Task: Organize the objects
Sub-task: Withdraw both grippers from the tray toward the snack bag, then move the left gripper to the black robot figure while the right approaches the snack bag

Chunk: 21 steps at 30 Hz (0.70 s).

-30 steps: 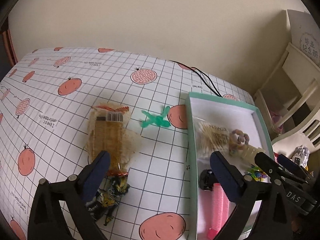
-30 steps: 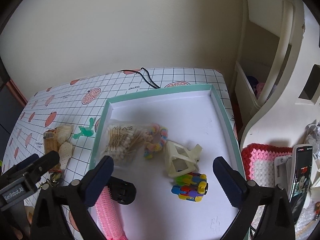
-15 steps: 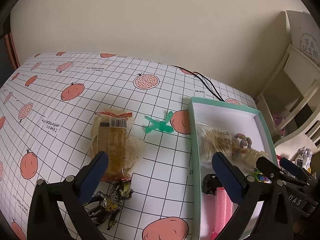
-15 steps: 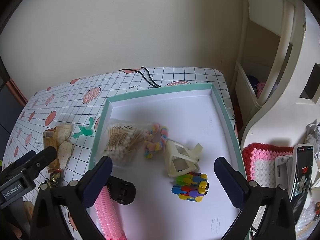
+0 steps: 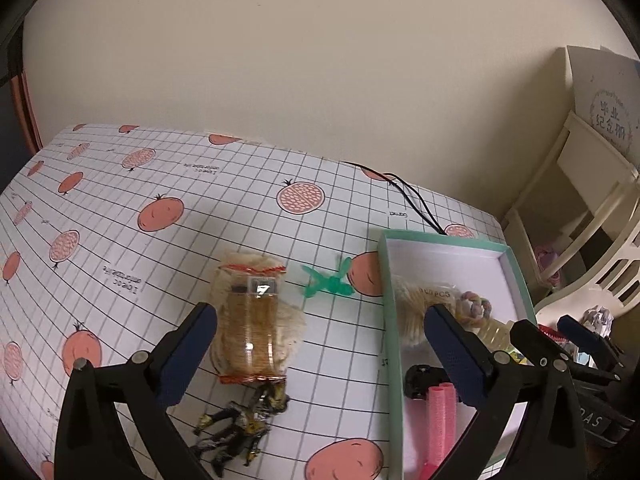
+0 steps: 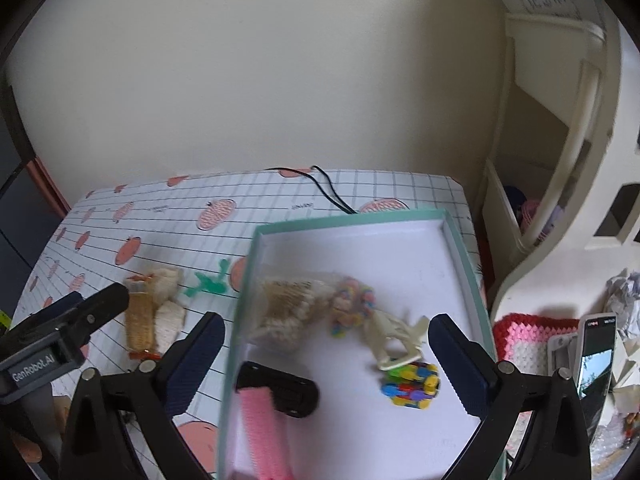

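Observation:
A teal-rimmed white box [image 5: 385, 280] [image 6: 460, 248] lies on the right of the table. In it are a bag of cotton swabs [image 5: 416, 304] [image 6: 288, 304], a pastel bracelet [image 6: 352, 304], a cream hair claw [image 6: 396, 340], a coloured block toy [image 6: 410, 384], a black item [image 6: 280, 388] and a pink roller [image 5: 438, 420] [image 6: 260, 428]. On the table left of the box lie a wrapped cracker pack [image 5: 252, 320] [image 6: 140, 320], a green plastic piece [image 5: 328, 280] [image 6: 210, 284] and a dark toy figure [image 5: 240, 420]. My left gripper [image 5: 320, 352] is open above the table. My right gripper [image 6: 326, 360] is open over the box.
A black cable [image 5: 412, 200] runs off the table's back edge. Cream shelving [image 5: 580, 208] stands to the right. A phone [image 6: 596, 356] and a red-and-white crocheted mat [image 6: 520, 340] are beyond the box's right side. A beige wall is behind.
The left gripper has pulled back and up from the cracker pack, so more of the table shows. The right gripper has shifted over the box; its view is now blurred.

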Motion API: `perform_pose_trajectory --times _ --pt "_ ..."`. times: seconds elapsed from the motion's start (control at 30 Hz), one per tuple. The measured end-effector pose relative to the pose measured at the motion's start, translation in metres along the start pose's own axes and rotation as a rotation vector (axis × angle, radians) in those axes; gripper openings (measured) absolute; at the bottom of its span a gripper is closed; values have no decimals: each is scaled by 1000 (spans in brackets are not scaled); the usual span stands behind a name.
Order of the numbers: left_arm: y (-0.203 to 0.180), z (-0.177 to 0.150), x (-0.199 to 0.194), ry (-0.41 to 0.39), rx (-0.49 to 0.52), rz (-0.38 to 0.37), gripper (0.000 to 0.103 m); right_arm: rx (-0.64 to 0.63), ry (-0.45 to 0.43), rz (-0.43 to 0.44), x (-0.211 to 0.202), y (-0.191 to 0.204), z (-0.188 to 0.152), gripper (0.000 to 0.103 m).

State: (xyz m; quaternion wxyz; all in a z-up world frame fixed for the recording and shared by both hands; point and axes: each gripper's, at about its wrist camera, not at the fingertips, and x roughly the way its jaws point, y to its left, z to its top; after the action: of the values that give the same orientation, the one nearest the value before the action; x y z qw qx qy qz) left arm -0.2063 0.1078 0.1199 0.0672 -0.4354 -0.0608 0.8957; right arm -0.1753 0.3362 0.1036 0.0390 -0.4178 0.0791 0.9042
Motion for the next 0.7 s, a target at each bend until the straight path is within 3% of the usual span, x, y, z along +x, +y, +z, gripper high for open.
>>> perform_pose_trajectory --times 0.3,0.7 --pt "36 8 -10 22 -34 4 103 -29 -6 42 3 42 7 103" --pt "86 -8 5 124 -65 39 103 -40 25 104 22 89 10 103"
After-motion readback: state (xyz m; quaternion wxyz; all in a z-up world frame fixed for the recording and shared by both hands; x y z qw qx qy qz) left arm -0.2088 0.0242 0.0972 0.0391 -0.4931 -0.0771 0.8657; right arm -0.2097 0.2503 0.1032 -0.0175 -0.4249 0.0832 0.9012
